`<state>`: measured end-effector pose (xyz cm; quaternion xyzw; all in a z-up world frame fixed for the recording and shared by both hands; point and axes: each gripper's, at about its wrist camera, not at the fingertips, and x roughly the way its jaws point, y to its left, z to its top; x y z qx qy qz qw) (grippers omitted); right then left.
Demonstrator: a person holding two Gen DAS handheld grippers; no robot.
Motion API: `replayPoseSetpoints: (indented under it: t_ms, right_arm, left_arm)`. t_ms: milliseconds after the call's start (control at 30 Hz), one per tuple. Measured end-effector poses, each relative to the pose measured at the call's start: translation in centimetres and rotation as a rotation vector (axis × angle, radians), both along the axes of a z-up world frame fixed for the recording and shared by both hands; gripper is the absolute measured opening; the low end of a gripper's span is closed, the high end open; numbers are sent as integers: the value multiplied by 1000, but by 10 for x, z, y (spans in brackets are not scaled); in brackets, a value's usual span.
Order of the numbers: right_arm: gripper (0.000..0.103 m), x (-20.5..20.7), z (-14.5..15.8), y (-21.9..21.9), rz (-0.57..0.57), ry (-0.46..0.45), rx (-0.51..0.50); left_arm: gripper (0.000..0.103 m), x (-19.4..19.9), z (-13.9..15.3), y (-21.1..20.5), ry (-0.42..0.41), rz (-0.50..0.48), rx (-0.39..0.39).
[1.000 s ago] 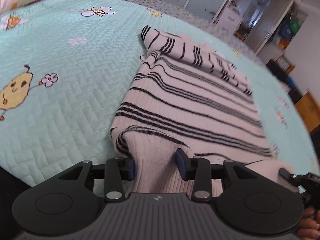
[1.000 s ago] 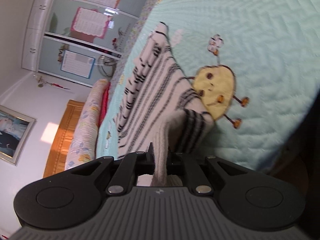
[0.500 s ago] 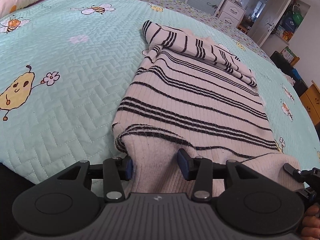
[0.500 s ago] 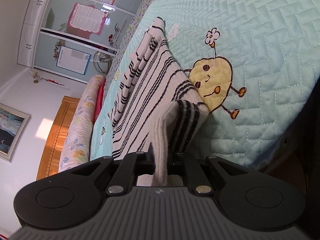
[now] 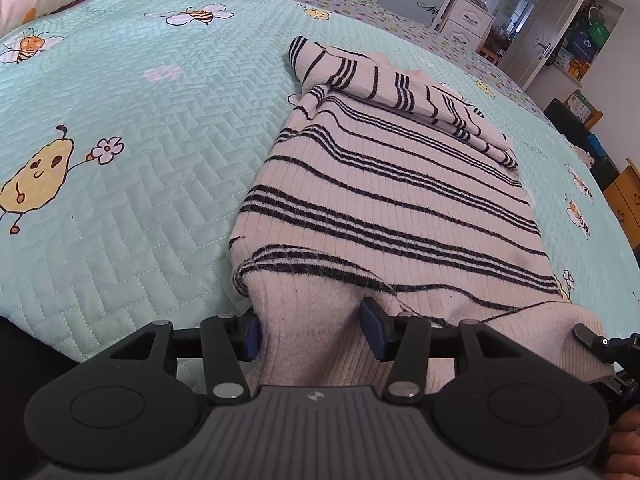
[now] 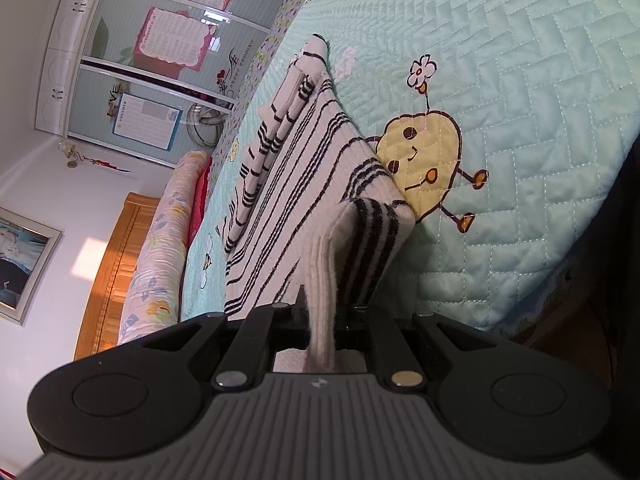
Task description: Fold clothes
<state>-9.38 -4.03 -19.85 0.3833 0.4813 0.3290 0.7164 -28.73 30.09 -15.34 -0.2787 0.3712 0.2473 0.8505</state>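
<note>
A cream knit sweater with black stripes lies lengthwise on the mint quilted bedspread, its sleeves folded across the far end. My left gripper straddles the near hem, its blue-padded jaws wide apart with the fabric bunched between them. My right gripper is shut on the hem's other corner, a pinched fold of the sweater rising from between its jaws. The right gripper's tip also shows at the right edge of the left wrist view.
The bedspread has cartoon pear, bee and flower prints. A rolled floral quilt and wooden headboard lie at one side. Wardrobes and a white drawer unit stand beyond the bed. The bed's near edge is just under both grippers.
Both grippers have stayed at the hem with only slight camera shifts. The right one has kept its pinch and the left one has stayed wide around the fabric.
</note>
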Motion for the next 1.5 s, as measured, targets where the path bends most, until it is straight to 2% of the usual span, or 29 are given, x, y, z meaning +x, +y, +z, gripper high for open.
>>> replayPoseSetpoints:
  t_ms: [167,267,333,400,500,600,667,767,933,1067,1267,1367,1500]
  right_arm:
    - [11,0,2,-2,2,0,-10]
    - [19,-1,2,-14,-6,6,-22]
    - [32,-2,2,-27,-23,15,-44]
    - [33,-3,4,-43,-52,13,-75]
    - [33,-3,16,-60,-114,-44,-122]
    - [34,0,32,-54,-105,-135,-95]
    - [34,3,40,-32,-50,-181,-91]
    - [34,9,47,17,58,-242,-103]
    - [33,15,53,106,216,-317,-166]
    - [33,17,58,152,281,-375,-202]
    - [33,20,68,182,368,-416,-172]
    - [33,33,77,216,403,-424,-165]
    - [35,55,78,280,427,-411,-103]
  left_arm:
    - [56,-11,-6,1,16,-3,-11]
    - [56,-30,-12,4,32,-7,-40]
    - [56,-45,-13,7,39,-7,-48]
    - [56,-61,-13,10,46,0,-49]
    - [56,-81,-10,20,49,50,-44]
    - [56,-88,4,28,-19,97,-27]
    - [56,-84,17,29,-79,105,-6]
    - [57,-59,34,27,-133,49,33]
    - [58,9,53,25,-178,-58,136]
    - [58,54,46,45,-166,-59,145]
    - [58,63,25,89,-151,6,133]
    - [58,63,14,122,-149,61,124]
    - [58,59,-9,158,-225,145,55]
